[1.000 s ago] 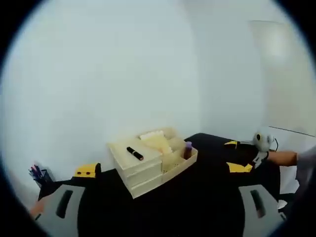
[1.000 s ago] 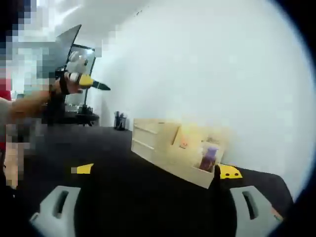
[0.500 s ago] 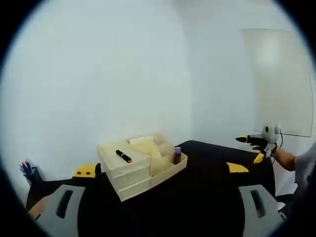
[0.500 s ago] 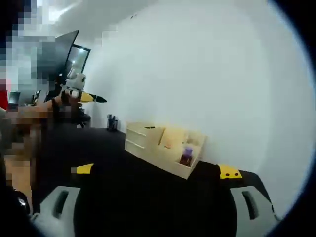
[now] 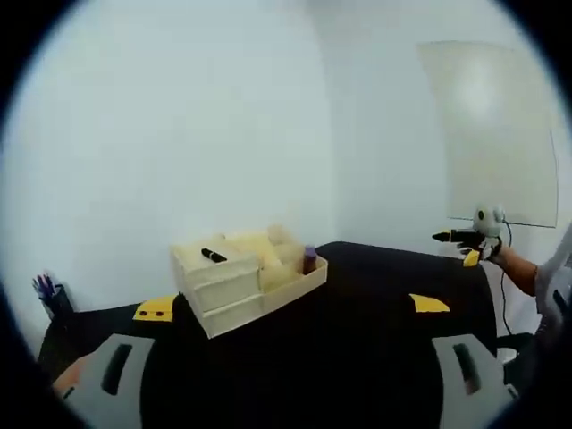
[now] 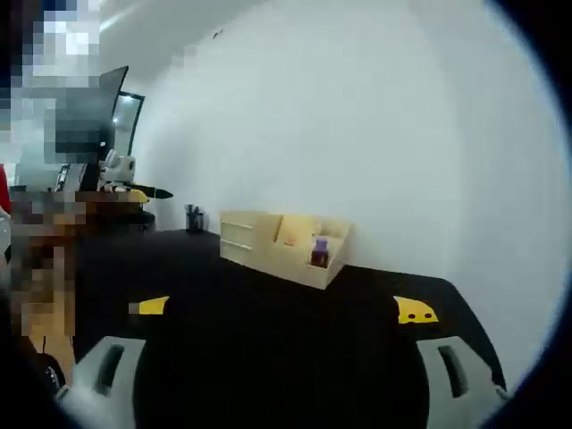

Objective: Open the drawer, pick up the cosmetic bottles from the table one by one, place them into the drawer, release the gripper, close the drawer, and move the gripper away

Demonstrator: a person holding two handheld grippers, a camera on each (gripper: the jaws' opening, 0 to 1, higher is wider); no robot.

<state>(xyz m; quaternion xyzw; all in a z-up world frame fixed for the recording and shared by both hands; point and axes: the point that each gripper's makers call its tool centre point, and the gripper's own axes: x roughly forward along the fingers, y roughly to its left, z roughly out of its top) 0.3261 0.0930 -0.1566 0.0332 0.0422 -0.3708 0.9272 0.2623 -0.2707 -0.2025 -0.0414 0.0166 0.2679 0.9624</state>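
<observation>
A pale wooden organiser with shut drawers stands on the black table. A small purple bottle stands upright in its open side tray, and a black stick lies on its top. My left gripper is open and empty, well back from the organiser. A hand holds my right gripper in the air at the right. In the right gripper view the organiser and purple bottle sit far ahead. My right gripper is open and empty, and my left gripper hovers at the left.
Yellow tape marks lie on the table on both sides of the organiser. A cup of pens stands at the far left by the white wall. A whiteboard hangs at the right. The person's arm shows at the left.
Both views have pulled back, so the organiser looks smaller and farther off. Each gripper has drawn further away from the other. The drawers, bottle and black stick have stayed put.
</observation>
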